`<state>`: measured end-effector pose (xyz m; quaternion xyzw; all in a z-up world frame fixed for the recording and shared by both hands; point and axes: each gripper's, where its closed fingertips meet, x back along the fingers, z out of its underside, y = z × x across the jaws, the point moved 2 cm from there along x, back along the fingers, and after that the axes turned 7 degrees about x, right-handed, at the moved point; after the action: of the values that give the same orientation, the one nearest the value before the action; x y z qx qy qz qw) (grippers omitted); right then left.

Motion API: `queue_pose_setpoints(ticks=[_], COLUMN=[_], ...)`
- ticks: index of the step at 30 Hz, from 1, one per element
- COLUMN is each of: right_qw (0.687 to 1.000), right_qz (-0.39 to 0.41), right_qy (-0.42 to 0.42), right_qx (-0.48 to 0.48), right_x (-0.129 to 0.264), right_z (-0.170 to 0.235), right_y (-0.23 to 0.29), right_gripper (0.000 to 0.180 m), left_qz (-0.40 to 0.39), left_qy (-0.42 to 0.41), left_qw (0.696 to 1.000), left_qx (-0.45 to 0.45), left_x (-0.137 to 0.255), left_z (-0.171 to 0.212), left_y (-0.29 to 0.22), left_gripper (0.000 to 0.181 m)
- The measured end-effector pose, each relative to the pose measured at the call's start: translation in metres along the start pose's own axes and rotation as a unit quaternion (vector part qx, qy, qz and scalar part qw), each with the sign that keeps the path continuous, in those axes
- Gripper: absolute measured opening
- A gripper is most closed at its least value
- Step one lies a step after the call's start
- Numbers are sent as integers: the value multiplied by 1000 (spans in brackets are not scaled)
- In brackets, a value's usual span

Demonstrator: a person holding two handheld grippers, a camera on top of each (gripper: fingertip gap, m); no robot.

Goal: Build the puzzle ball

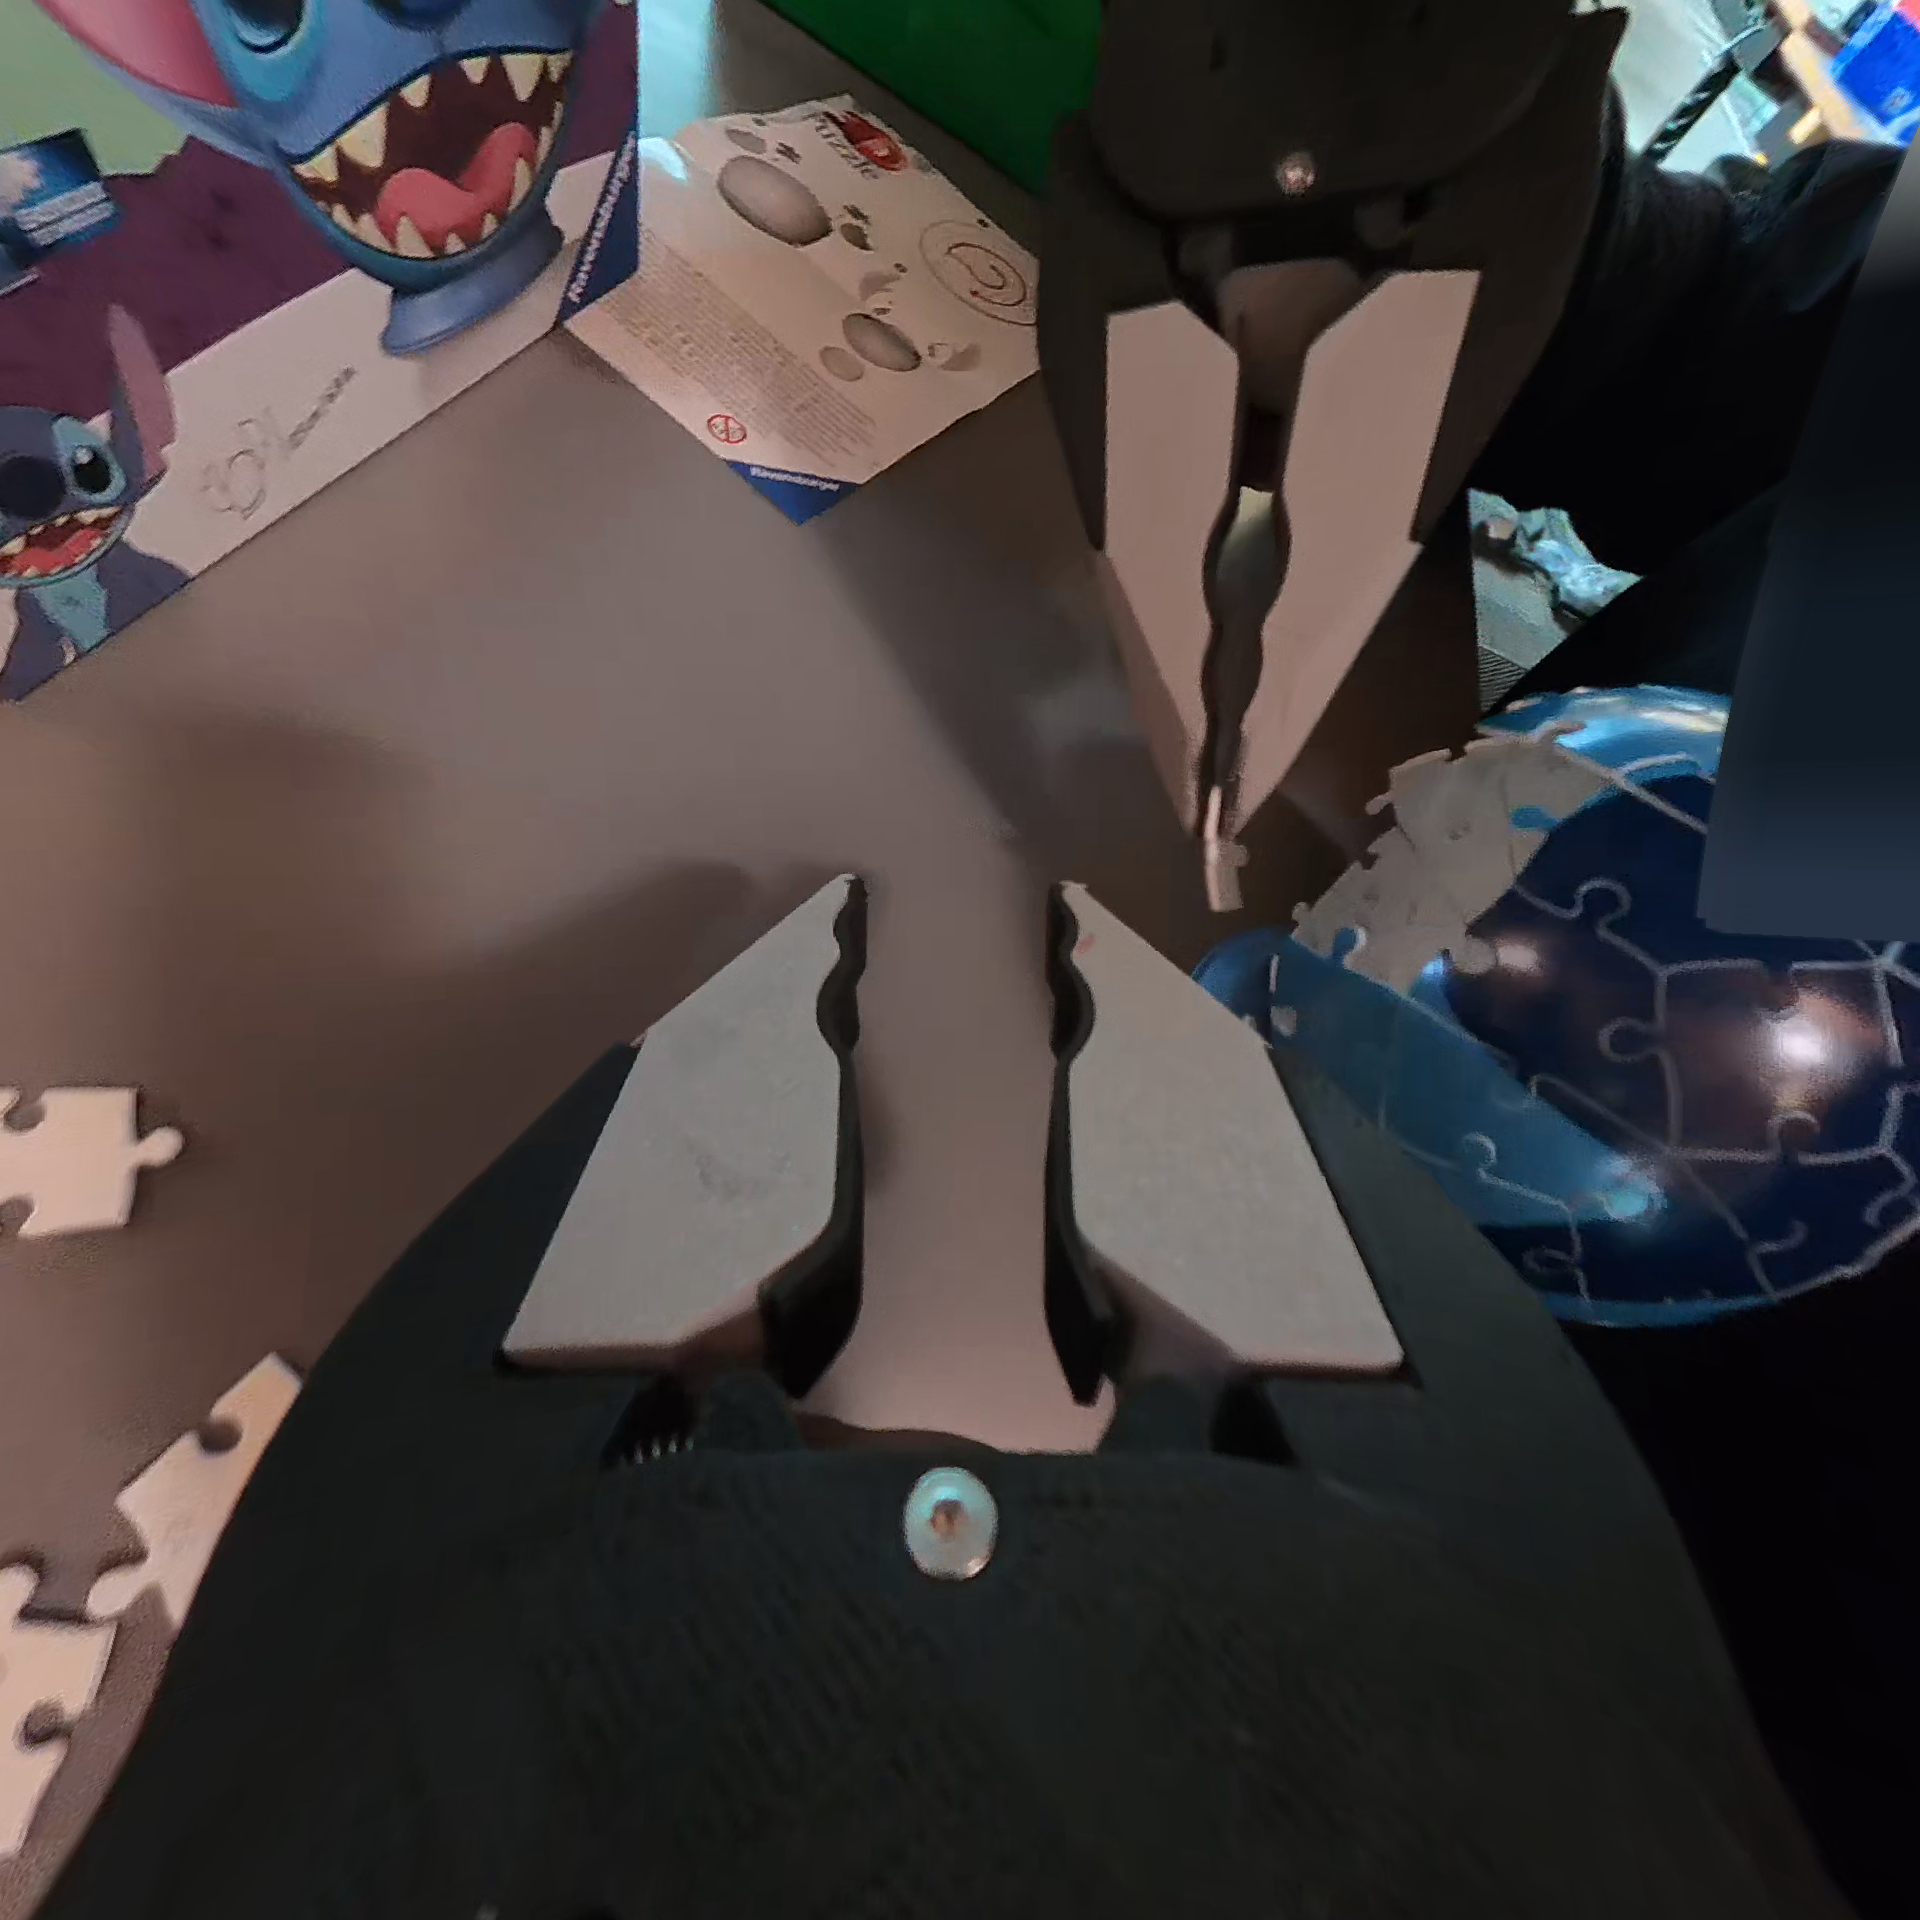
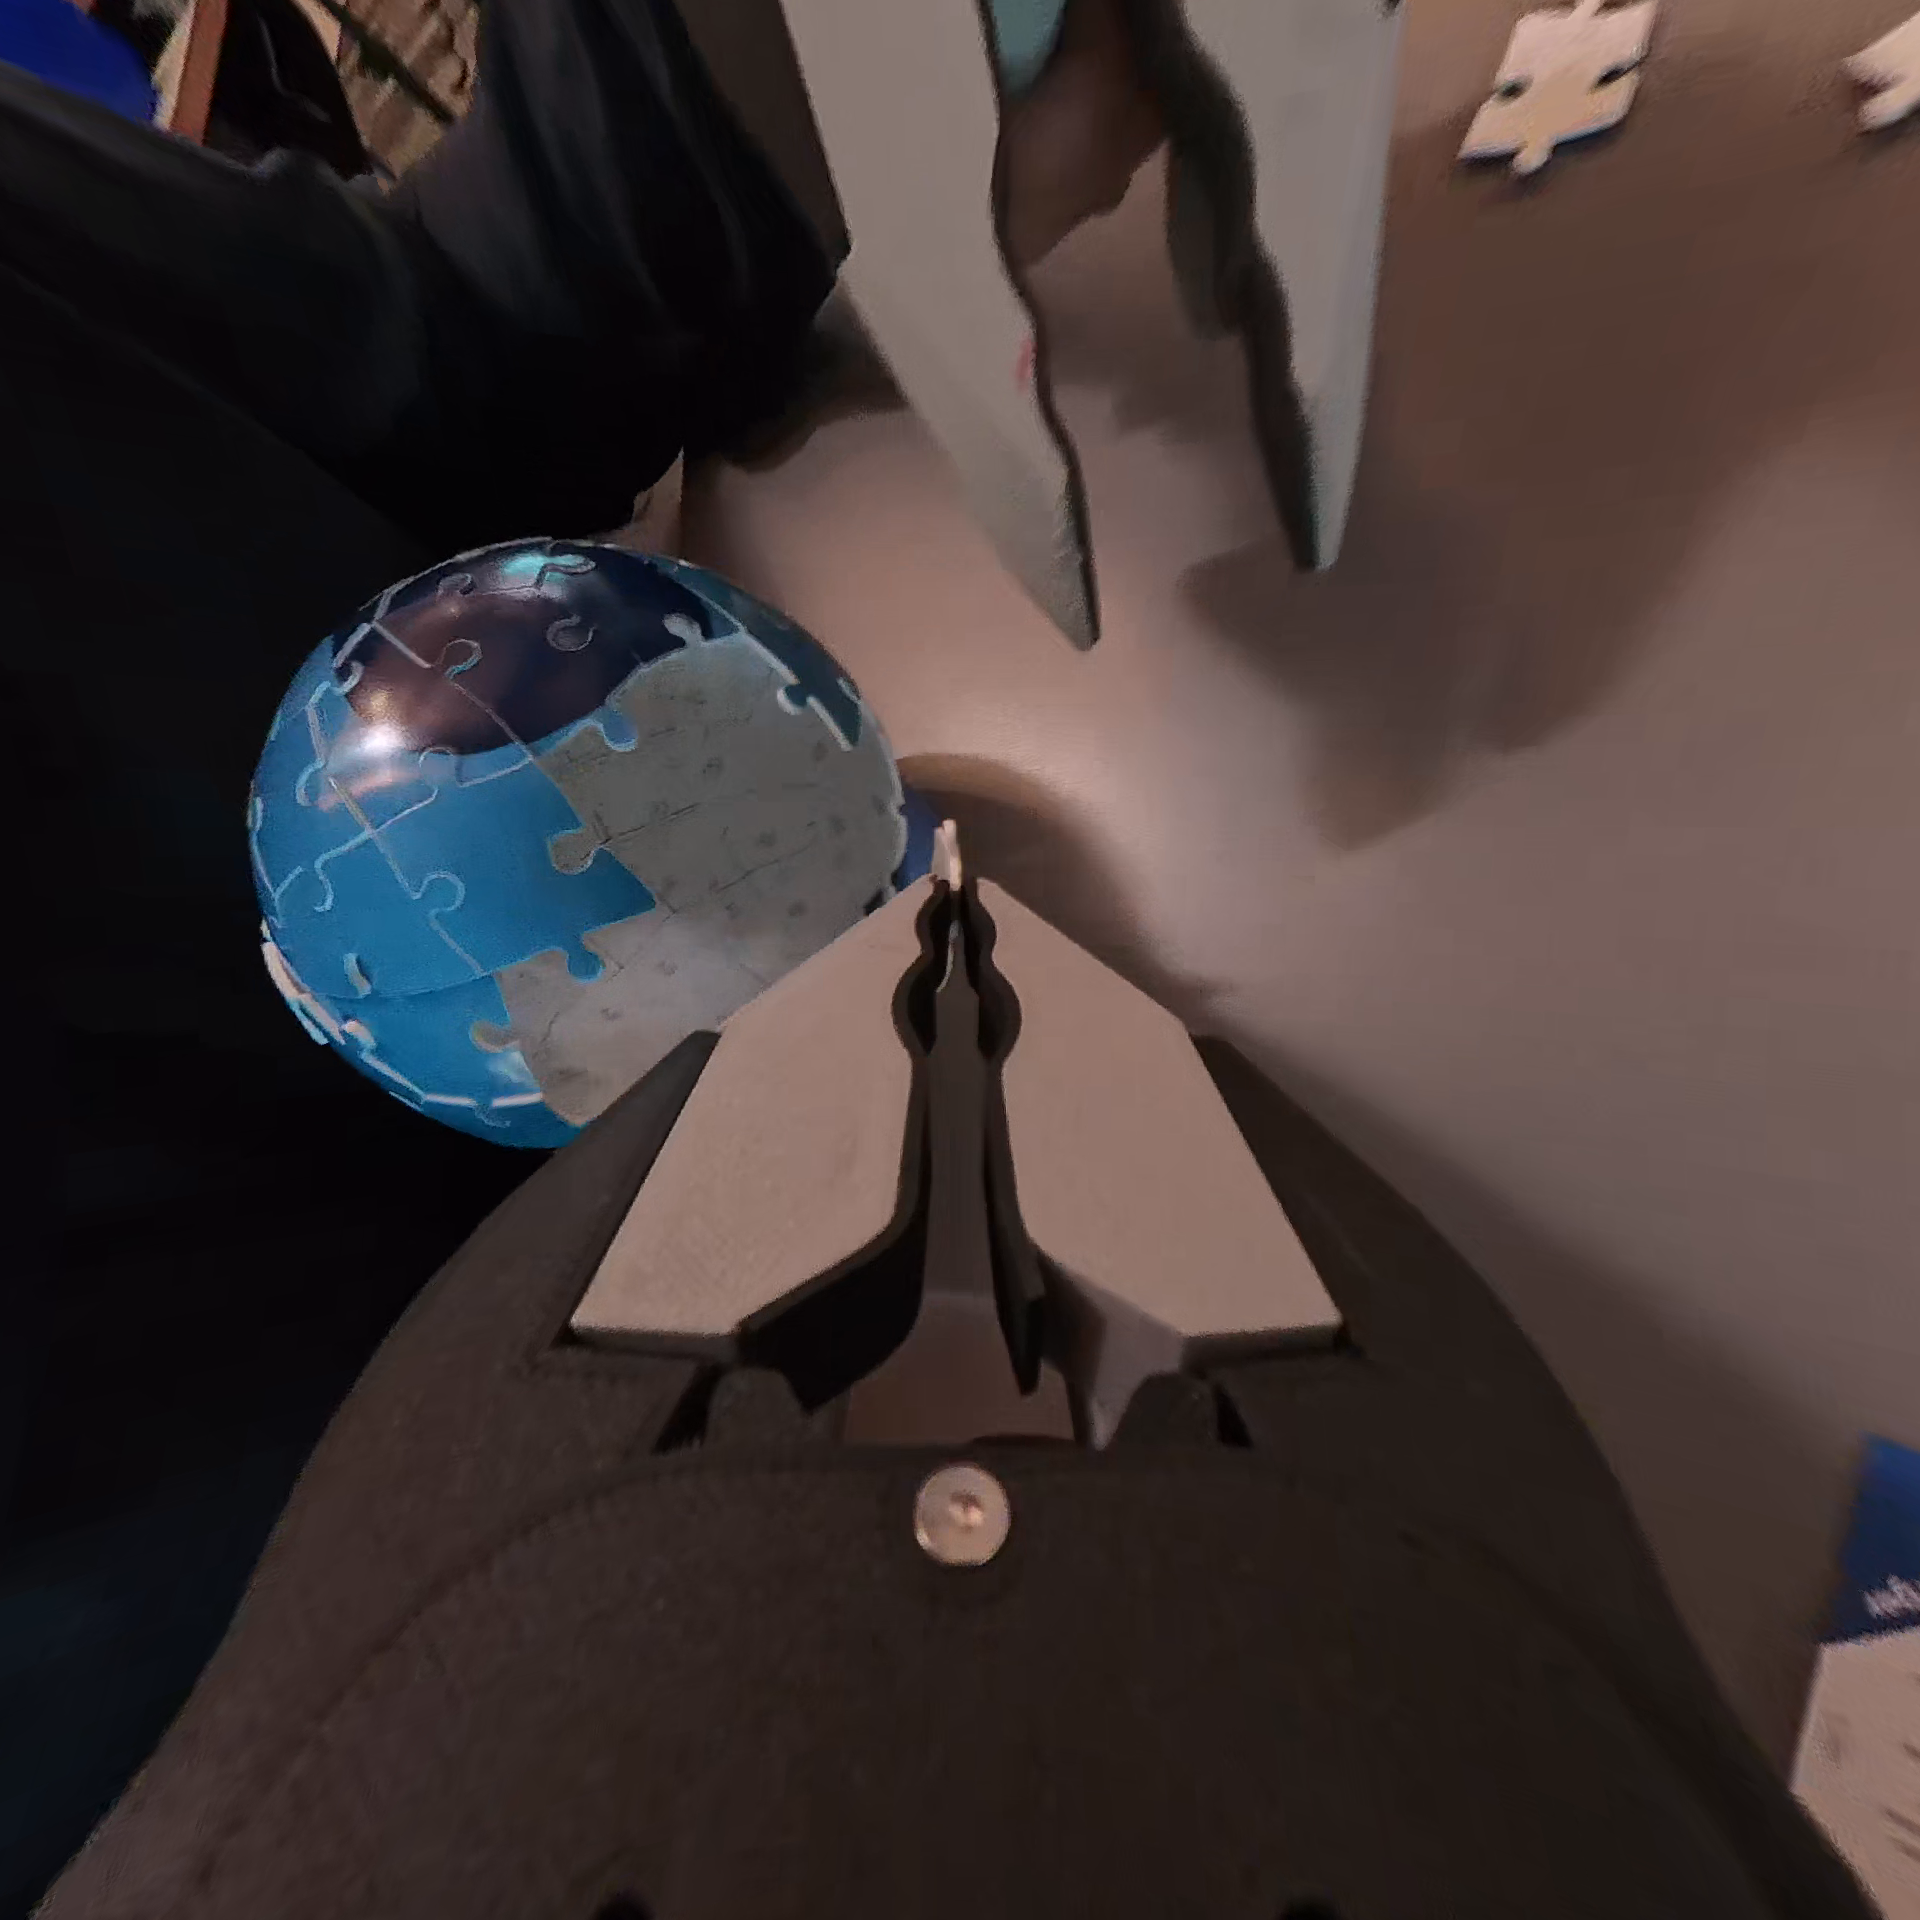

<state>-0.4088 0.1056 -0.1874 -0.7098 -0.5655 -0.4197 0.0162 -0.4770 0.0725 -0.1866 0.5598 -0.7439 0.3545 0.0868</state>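
Both grippers hang over a grey-brown table. Left gripper has its two fingers spread apart with nothing but bare tabletop between them. Right gripper has its fingers pressed together on a small pale puzzle piece, which is held edge-on and sticks out just past the tips; in the left wrist view the same gripper points down toward the left one, the piece hanging from its tips.

Just to the left of the right gripper's fingertips sits the puzzle ball, partly built, with glossy blue and dark pieces joined to a patch of grey ones; seen from the left gripper, the ball lies close on its right side.

Loose white pieces lie to the left gripper's left. Farther ahead of it are the puzzle box with a blue cartoon creature and an unfolded instruction sheet.
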Motion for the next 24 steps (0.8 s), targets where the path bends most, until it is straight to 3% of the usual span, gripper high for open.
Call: queue_pose_setpoints(ticks=[10, 24], right_qw=[995, 994], right_qz=[-71, -78], right_qy=[70, 79], right_qx=[-21, -12], right_x=[-24, -35], right_z=[13, 12], right_y=[14, 16], right_gripper=[0, 0], left_qz=[-35, -33], left_qy=[-4, 10], left_qw=[999, 999], left_qx=[20, 31], left_x=[17, 19], left_z=[21, 24], left_y=[-2, -6], left_gripper=[32, 32])
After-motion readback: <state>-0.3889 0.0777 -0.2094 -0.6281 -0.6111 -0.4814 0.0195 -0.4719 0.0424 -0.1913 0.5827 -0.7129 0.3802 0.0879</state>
